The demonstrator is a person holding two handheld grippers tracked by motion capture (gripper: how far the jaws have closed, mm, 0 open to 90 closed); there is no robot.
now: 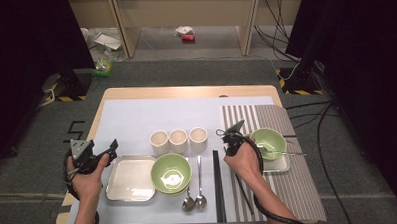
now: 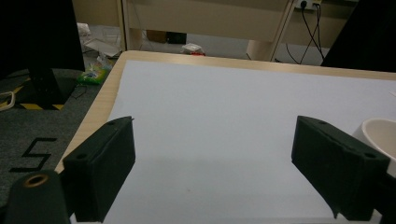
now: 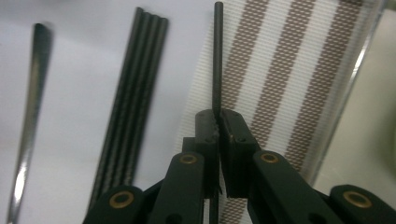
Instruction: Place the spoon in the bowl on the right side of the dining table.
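right gripper view: tool [image 3: 218, 122] clamps chopstick [image 3: 217, 56] pointing lengthwise straight ahead.

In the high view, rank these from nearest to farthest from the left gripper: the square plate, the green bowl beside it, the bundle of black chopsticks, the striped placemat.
From the left gripper:
1. Square plate, just right of it.
2. Green bowl, at the plate's right edge.
3. Bundle of black chopsticks, past the two spoons.
4. Striped placemat, at the table's right side.

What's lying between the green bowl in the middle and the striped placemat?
In the high view, two spoons and a bundle of black chopsticks lie between the green bowl and the striped placemat.
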